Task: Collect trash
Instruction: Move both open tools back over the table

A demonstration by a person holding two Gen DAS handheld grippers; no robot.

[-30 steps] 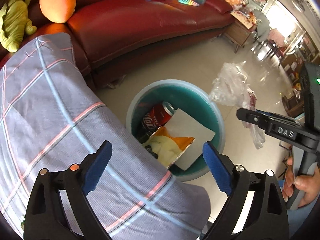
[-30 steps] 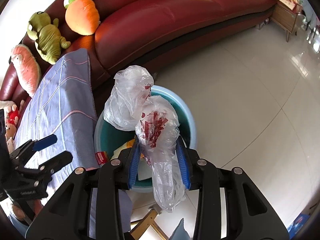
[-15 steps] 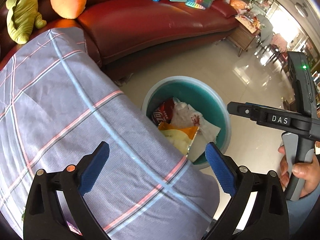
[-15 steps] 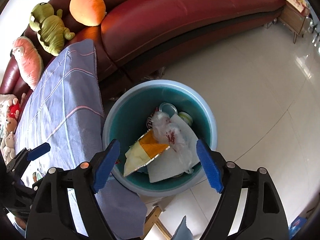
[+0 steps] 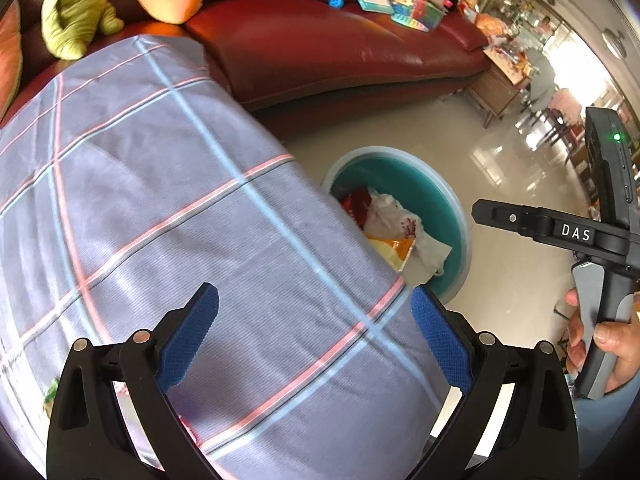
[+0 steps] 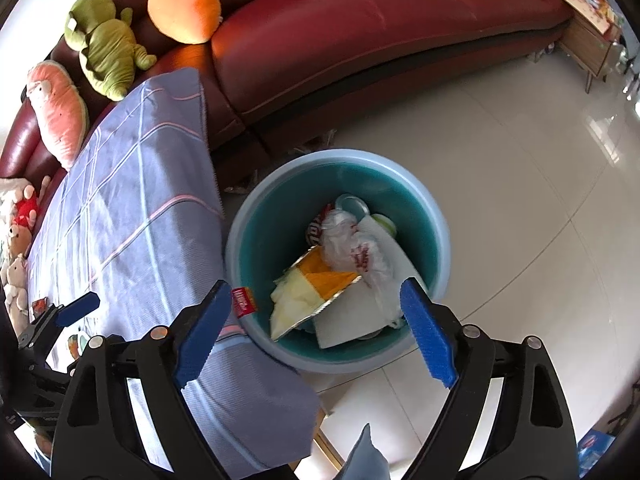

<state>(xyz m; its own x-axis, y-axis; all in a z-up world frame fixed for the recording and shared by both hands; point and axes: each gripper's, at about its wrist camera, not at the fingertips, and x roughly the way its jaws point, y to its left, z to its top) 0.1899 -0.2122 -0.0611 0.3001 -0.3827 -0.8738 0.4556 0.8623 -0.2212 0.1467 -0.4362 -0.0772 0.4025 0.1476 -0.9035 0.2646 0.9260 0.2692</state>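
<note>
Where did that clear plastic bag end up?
The bag lies inside the teal bin on the floor by the red sofa, on top of the other trash beside an orange snack packet.

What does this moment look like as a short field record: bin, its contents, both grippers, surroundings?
bin: round blue bin on the tiled floor, beside the cloth-covered table
contents: clear plastic bag on top, chip bag, white paper, red can partly covered
right gripper: over the bin, nothing between its fingers; jaws have just been opening
left gripper: open, empty, above the checked cloth
surroundings: red sofa with stuffed toys behind the bin
leftover trash: small red wrapper at the table edge
</note>
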